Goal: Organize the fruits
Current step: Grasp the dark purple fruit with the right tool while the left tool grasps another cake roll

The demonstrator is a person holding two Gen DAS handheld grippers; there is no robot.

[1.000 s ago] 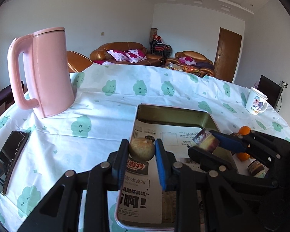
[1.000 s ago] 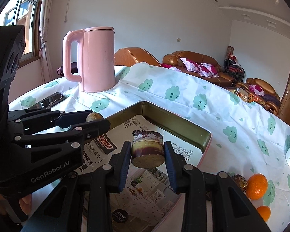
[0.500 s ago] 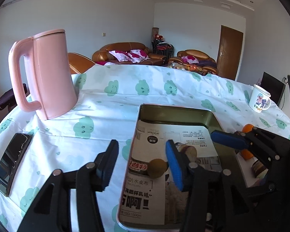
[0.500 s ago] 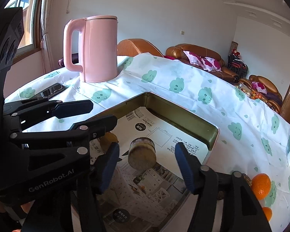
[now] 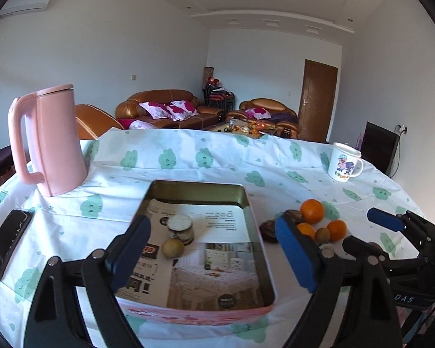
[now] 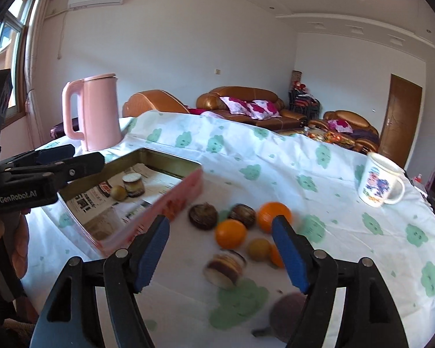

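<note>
A paper-lined tin tray (image 5: pixel 253 211) (image 6: pixel 185 191) holds a small brown round fruit (image 5: pixel 173 248) (image 6: pixel 119 192) and a brown cut piece (image 5: pixel 180 230) (image 6: pixel 133 185), side by side. My left gripper (image 5: pixel 213 249) (image 6: pixel 72 159) hovers back from them, its jaws opening with nothing between them. My right gripper (image 6: pixel 221 250) (image 5: pixel 371 233) hangs right of the tray above the loose pile, jaws opening and empty. Under it lie oranges (image 6: pixel 230 233) (image 5: pixel 312 210), dark round fruits (image 6: pixel 202 216), a small brown fruit (image 6: pixel 259 249) and a striped cut piece (image 6: pixel 225 266).
A pink kettle (image 5: pixel 49 142) (image 6: pixel 94 113) stands at the back left. A dark phone (image 5: pixel 7 240) lies near the left table edge. A printed mug (image 5: pixel 343 165) (image 6: pixel 380 181) sits at the far right. A hand (image 6: pixel 3 240) holds the left gripper.
Both grippers opened and let their pieces drop into the tray. The left one drew back. The right one swung right, over the loose fruit on the cloth.
</note>
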